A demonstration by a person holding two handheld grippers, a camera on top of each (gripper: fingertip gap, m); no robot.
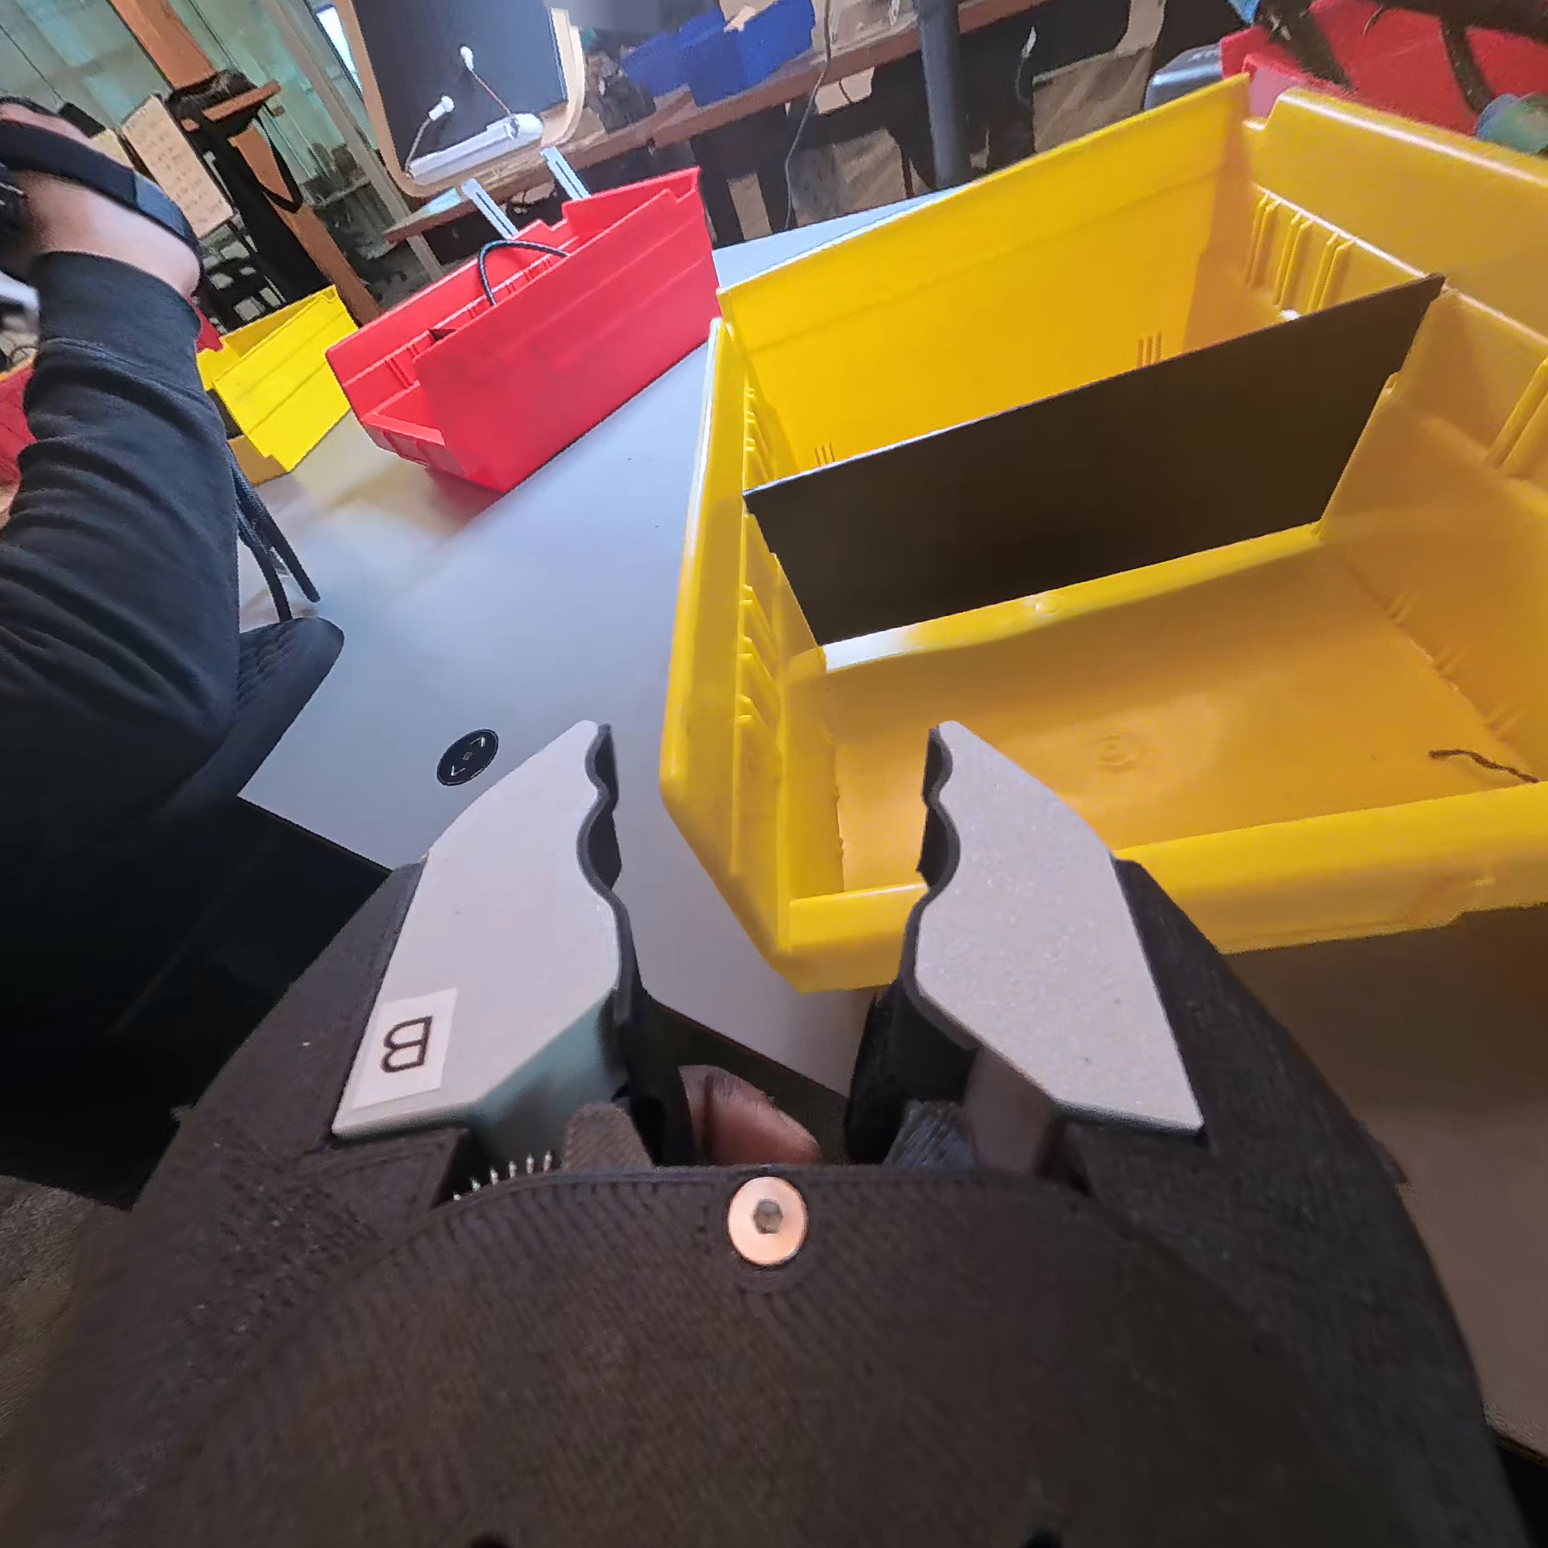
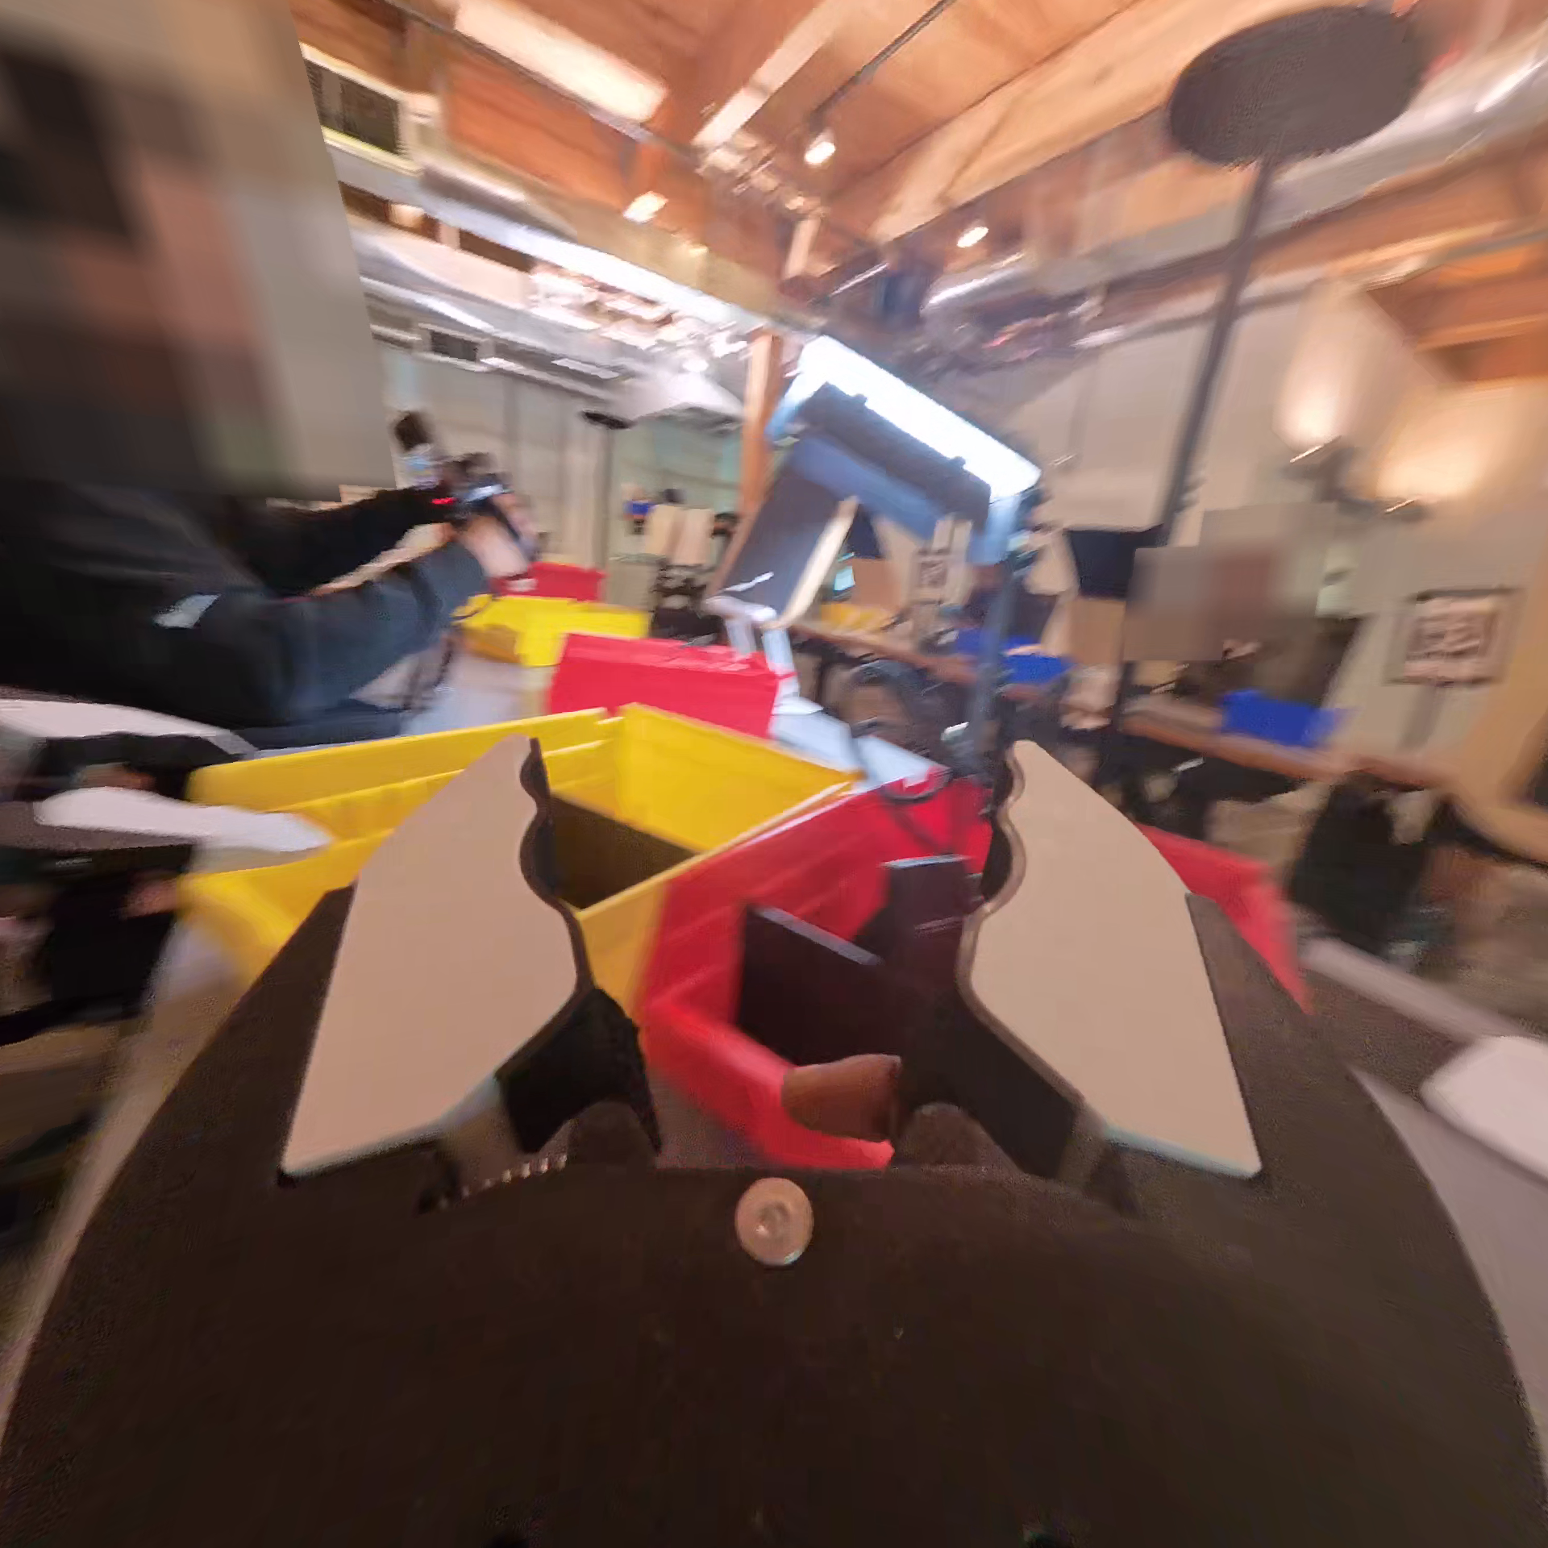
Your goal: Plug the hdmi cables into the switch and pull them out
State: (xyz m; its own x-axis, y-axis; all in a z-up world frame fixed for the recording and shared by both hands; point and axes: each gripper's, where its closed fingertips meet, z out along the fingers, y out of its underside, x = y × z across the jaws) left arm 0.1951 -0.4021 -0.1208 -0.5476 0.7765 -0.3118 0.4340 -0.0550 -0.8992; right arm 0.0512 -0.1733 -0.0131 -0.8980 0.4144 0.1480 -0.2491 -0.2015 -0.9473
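Note:
No HDMI cable or switch shows clearly in either view. My left gripper [image 1: 766, 745] is open and empty, held above the front left corner of a large yellow bin [image 1: 1173, 670] with a black divider [image 1: 1089, 469]; the bin's near compartment holds only a thin dark thread. My right gripper [image 2: 771, 771] is open and empty, raised and tilted up, in a blurred view. Below it lie the yellow bin [image 2: 712, 779] and a red bin [image 2: 838, 854] with black dividers [image 2: 804, 988] and a dark cable [image 2: 913, 796] at its far end.
The grey table [image 1: 503, 603] carries another red bin [image 1: 544, 352] with a black cable loop, and smaller yellow bins [image 1: 276, 377] behind it. A person's dark sleeve [image 1: 109, 503] is at the left. Blue bins [image 1: 729, 42] sit on a far table.

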